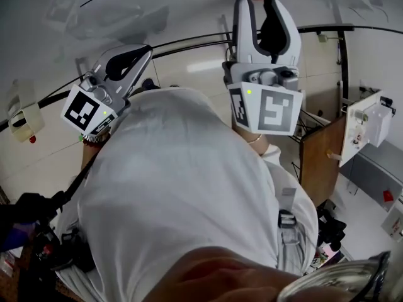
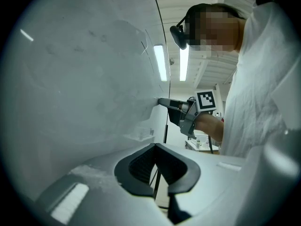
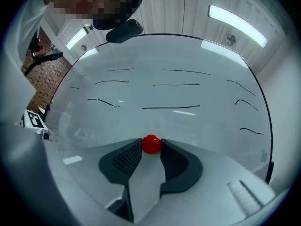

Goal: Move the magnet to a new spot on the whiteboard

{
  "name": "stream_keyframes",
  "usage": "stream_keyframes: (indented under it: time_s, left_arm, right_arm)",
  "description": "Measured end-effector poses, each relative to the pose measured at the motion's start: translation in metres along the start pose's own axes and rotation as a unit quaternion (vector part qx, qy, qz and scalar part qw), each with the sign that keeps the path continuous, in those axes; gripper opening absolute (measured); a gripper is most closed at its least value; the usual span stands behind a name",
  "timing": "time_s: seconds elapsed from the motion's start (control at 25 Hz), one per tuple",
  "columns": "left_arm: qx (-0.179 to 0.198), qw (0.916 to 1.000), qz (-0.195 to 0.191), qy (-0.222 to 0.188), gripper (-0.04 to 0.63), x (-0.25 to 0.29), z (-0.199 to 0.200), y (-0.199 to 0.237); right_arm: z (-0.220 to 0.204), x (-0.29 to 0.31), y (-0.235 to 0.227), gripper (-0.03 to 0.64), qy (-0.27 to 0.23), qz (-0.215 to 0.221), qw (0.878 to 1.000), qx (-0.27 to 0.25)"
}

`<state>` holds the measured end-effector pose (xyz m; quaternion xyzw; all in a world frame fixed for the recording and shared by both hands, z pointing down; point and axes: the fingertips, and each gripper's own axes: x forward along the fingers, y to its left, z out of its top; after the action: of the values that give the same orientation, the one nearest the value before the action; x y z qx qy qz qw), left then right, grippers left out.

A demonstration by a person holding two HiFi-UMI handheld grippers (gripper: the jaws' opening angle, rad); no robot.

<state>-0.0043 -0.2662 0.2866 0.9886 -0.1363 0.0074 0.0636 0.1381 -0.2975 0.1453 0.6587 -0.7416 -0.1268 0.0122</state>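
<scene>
Magnet (image 3: 151, 144): one, between right gripper (image 3: 151, 148) jaws.

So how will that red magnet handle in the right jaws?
Probably rigid: the magnet looks hard and glossy. Likely slippery, since only the jaws' tips pinch its rounded sides. It should cling to the whiteboard, so sliding may be easier than lifting.

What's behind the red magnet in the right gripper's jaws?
The whiteboard, with black pen lines higher up. The right gripper holds the magnet at the board's surface, so the patch directly behind the magnet is covered.
</scene>
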Motion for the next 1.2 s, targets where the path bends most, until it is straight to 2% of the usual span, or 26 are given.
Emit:
stream_keyframes:
  time_s: [0.32, 0.48, 0.64, 0.8, 0.88, 0.96, 1.08, 1.2]
  left_arm:
    - [0.003, 1.0000, 0.006, 0.003, 0.006, -0.005, -0.003, 0.004]
    - [0.005, 0.9999, 0.012, 0.003, 0.006, -0.012, -0.006, 0.002]
    - [-0.003, 0.9998, 0.019, 0.008, 0.006, -0.013, -0.011, 0.003]
    - [-0.012, 0.9995, 0.025, 0.013, 0.006, 0.009, -0.012, -0.032]
    - [-0.016, 0.9988, 0.045, 0.007, 0.006, 0.013, -0.012, -0.052]
    - [-0.023, 0.9963, 0.083, -0.007, 0.006, 0.010, -0.013, -0.061]
    - [-0.045, 0.9874, 0.151, -0.010, 0.006, -0.009, -0.023, -0.059]
    - [-0.057, 0.9790, 0.196, -0.001, 0.006, -0.027, -0.036, -0.058]
  right_arm:
    - [-0.003, 0.000, 0.005, 0.127, -0.006, 0.023, 1.000, 0.005]
    - [0.003, -0.008, 0.007, 0.126, -0.024, 0.018, 1.000, 0.004]
    - [-0.009, -0.011, 0.003, 0.126, -0.012, 0.021, 1.000, 0.017]
    - [-0.020, -0.046, -0.027, 0.127, 0.011, 0.024, 0.999, 0.030]
    - [-0.025, -0.069, -0.043, 0.126, 0.022, 0.031, 0.999, 0.039]
    - [-0.035, -0.085, -0.054, 0.126, 0.023, 0.053, 0.996, 0.062]
    - [-0.046, -0.096, -0.057, 0.126, -0.002, 0.102, 0.989, 0.106]
    - [-0.058, -0.100, -0.060, 0.126, -0.017, 0.105, 0.984, 0.143]
